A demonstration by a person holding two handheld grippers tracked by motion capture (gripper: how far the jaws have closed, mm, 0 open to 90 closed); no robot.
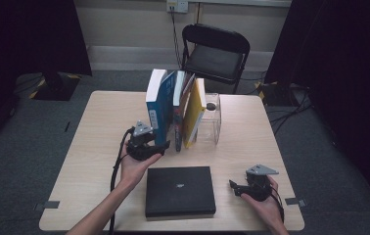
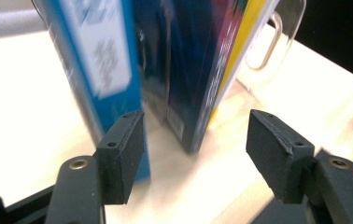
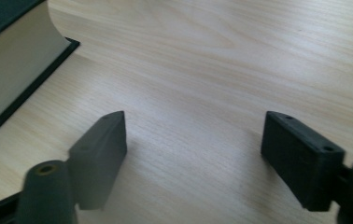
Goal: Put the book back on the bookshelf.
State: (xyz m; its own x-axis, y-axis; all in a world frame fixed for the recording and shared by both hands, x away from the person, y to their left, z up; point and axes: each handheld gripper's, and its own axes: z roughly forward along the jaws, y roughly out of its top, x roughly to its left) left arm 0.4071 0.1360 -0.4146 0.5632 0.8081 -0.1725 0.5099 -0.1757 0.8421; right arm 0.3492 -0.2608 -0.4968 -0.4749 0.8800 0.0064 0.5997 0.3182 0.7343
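- High view shows us a row of upright books on the pale wood-grain table (image 1: 100, 122), propped against a clear acrylic bookend (image 1: 213, 120), and one thick black hardcover book (image 1: 179, 191) lying flat near the front edge, between our hands.
- We judge the shelving work unfinished: the black book is not yet standing with the others.
- Our left gripper (image 1: 145, 142) sits beside the glossy blue-spined book (image 1: 156, 110) at the row's left end; in the left gripper view its matte black pads (image 2: 121, 156) stand apart with nothing pressed between them, the blue spine (image 2: 100, 60) just ahead.
- Our right gripper (image 1: 244, 188) waits right of the black book, jaws wide and empty over bare wood (image 3: 202, 60); the book's cream page block (image 3: 11, 65) shows beside it.
- Remaining, we think: grasp the flat book, tip it upright, slot it into the row.
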